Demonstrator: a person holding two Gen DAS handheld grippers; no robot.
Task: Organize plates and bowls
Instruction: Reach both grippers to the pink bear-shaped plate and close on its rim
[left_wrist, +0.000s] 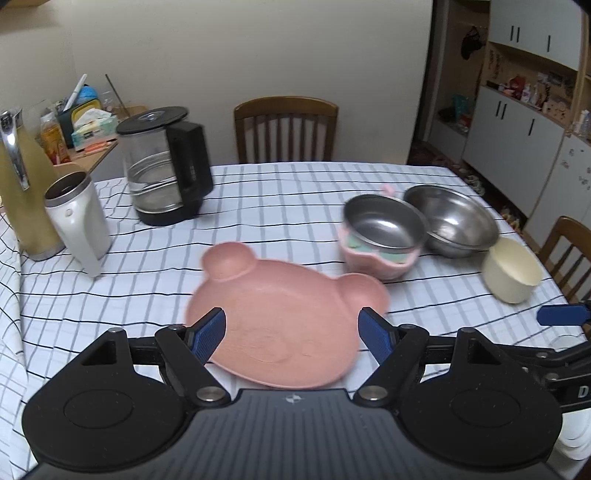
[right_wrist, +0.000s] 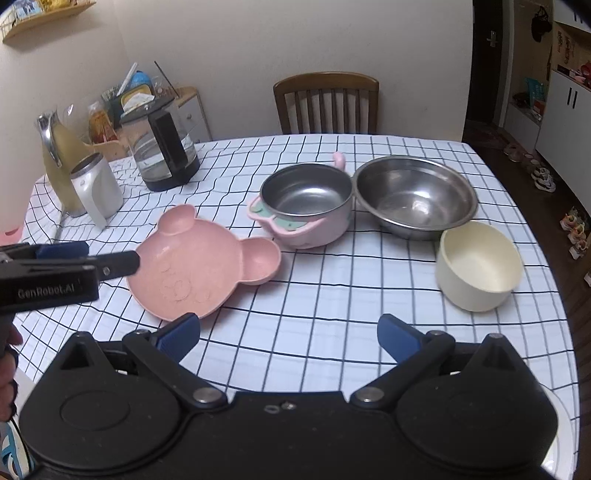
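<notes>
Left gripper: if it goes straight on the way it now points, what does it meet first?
Most likely the pink bear-shaped plate, which lies between the open fingers of the left gripper; how far below them is unclear.

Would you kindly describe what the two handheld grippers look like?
Both the left gripper and right gripper are matte black, with rounded bodies, silver pivot bolts, and blue ribbed pads on the jaws. The left one's side reads "GenRobot.AI" in pale lettering.

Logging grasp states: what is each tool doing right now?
Left tool: open, above the pink bear plate, holding nothing.
Right tool: open, empty.
</notes>
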